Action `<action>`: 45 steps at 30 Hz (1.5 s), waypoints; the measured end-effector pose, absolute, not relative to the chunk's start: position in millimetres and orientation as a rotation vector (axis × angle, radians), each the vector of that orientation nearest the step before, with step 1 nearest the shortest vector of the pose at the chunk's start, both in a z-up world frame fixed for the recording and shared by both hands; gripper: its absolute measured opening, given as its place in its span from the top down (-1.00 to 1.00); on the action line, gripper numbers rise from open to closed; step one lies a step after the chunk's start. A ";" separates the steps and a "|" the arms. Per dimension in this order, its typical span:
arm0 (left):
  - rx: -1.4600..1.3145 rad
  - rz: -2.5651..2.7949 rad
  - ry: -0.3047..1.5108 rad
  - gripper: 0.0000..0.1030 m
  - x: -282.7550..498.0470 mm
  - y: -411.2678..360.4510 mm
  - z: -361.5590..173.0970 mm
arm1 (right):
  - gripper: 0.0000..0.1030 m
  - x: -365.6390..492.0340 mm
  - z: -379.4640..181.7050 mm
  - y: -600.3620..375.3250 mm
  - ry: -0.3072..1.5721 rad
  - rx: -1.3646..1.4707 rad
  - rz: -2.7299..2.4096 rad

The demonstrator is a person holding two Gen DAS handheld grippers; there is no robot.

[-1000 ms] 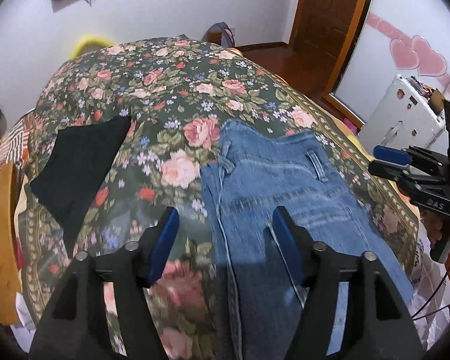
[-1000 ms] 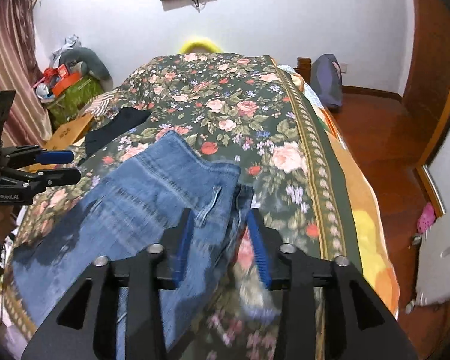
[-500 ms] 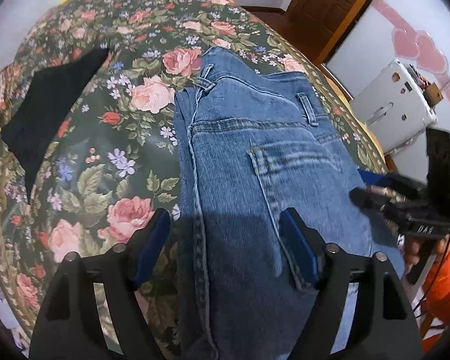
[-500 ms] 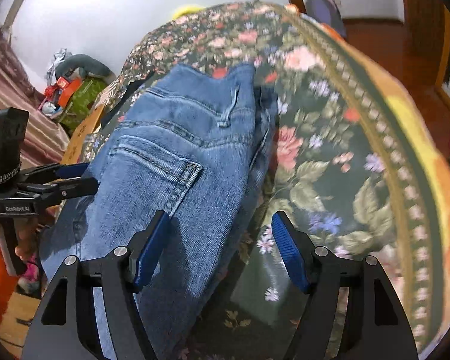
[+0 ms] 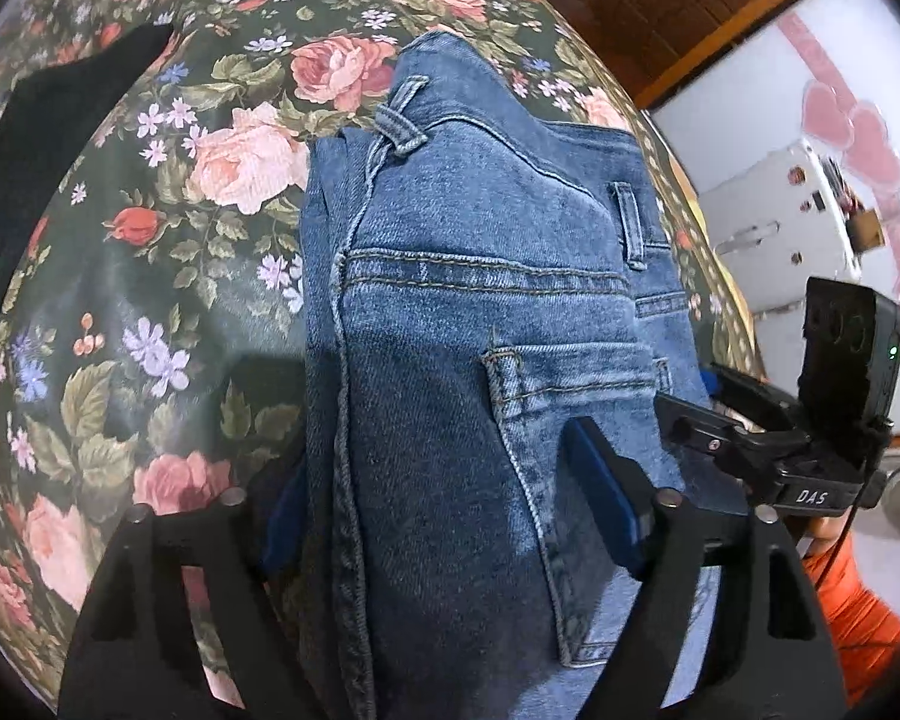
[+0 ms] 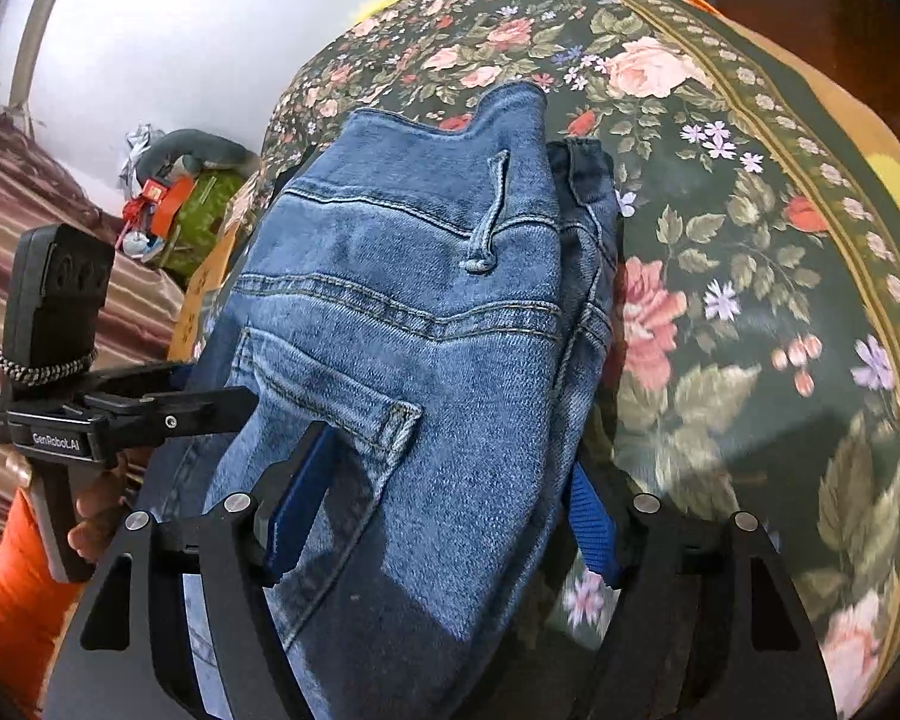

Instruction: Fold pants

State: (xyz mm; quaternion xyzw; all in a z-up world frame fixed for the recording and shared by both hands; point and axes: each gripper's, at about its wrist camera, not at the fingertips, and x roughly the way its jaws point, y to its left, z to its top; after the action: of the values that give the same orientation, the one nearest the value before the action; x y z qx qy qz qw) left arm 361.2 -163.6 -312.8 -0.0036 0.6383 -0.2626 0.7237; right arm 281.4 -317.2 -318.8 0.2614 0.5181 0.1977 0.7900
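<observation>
Jeans (image 5: 480, 372) are lying on the floral bedspread (image 5: 168, 276). The left gripper (image 5: 444, 504) is gaping wide, straddling the denim without gripping it. The right gripper (image 6: 438, 516) is doing likewise.

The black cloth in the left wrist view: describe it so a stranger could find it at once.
Start from the flowered bedspread that covers the bed. The jeans lie on it in the middle; look far to their left, near the bed's edge. There lies the black cloth, flat, plain and dark, the only unpatterned patch on the roses.
</observation>
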 end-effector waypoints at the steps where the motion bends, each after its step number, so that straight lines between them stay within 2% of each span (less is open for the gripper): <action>1: -0.006 -0.576 1.405 -0.35 362.3 -164.6 -312.6 | -0.24 282.5 -318.7 -318.5 1.113 0.568 0.425; 4: 0.018 -0.569 1.375 -0.18 359.0 -166.2 -308.0 | 0.03 281.9 -312.5 -317.9 1.095 0.532 0.424; 6: 0.046 -0.573 1.333 -0.02 352.9 -166.8 -301.7 | 0.28 279.0 -303.5 -312.6 1.076 0.470 0.427; 7: 0.056 -0.574 1.318 0.08 350.8 -166.5 -299.0 | 0.33 277.1 -299.5 -311.5 1.064 0.449 0.424; 12: 0.104 -0.571 1.240 0.26 329.6 -164.1 -278.4 | 0.66 271.4 -283.8 -308.4 1.031 0.423 0.448; 17: 0.087 -0.566 1.171 0.32 311.1 -153.1 -252.4 | 0.68 260.9 -250.8 -305.4 0.953 0.366 0.471; 22: 0.000 -0.566 1.203 0.34 308.5 -129.8 -248.3 | 0.68 264.8 -242.3 -300.1 0.961 0.378 0.503; 27: 0.014 -0.520 1.243 0.33 302.6 -116.2 -265.4 | 0.21 277.8 -274.3 -280.6 1.085 0.303 0.462; 30: -0.006 -0.524 1.256 0.30 302.5 -111.7 -273.5 | -0.02 280.3 -286.2 -286.3 1.109 0.310 0.471; 32: -0.001 -0.531 1.257 0.27 302.4 -111.8 -275.7 | -0.09 284.1 -292.4 -293.0 1.129 0.315 0.501; 40: -0.020 -0.523 1.285 0.20 308.8 -108.0 -288.1 | -0.05 300.0 -311.0 -279.9 1.186 0.397 0.639; 45: 0.024 -0.492 1.247 0.25 305.1 -112.4 -281.1 | 0.36 294.7 -293.0 -270.5 1.113 0.299 0.628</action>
State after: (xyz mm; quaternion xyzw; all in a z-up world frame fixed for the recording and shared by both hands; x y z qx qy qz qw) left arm 305.1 -112.4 -281.1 0.0112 0.5777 -0.2278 0.7837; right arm 294.7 -270.5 -293.0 0.1389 0.5174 0.2920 0.7923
